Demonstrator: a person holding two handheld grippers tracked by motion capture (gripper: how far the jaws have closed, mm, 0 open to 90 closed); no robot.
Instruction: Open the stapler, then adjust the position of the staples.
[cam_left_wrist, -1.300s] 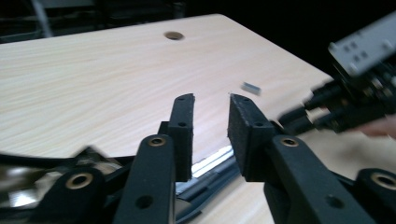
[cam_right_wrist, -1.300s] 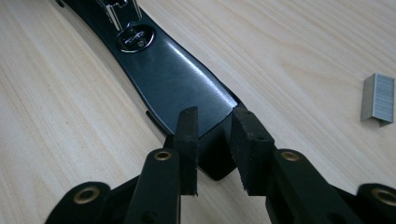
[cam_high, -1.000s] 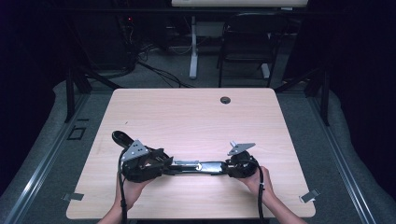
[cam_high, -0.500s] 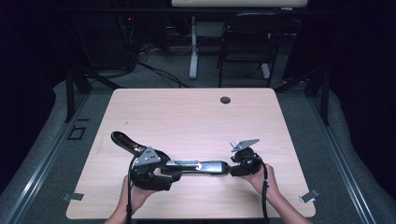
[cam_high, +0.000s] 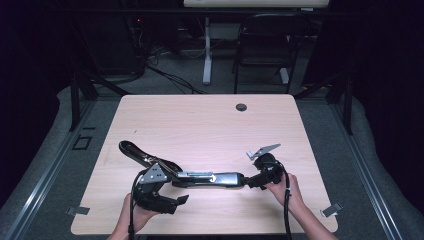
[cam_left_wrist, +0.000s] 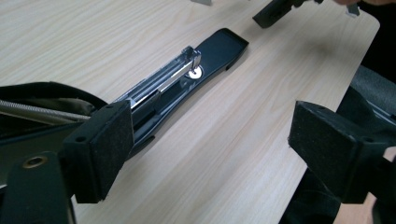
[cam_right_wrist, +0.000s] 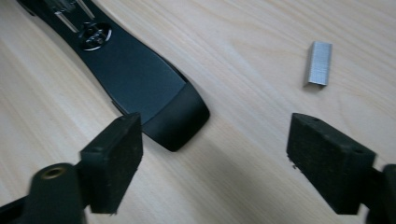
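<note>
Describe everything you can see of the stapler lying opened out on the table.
The stapler lies flat on the light wooden table, swung fully open into one long line. Its base is glossy black, looking like plastic, with a rounded front end and a small round metal anvil plate. A silvery metal staple channel runs along it. The black curved top arm stretches away toward the table's left. Both tools have just been opening; neither grips it now, each set of pads standing clear beside it.

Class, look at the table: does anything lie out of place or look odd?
Yes. The stapler lies swung fully open and flat, its metal staple channel exposed, and a small strip of staples sits loose on the table near its base end.
</note>
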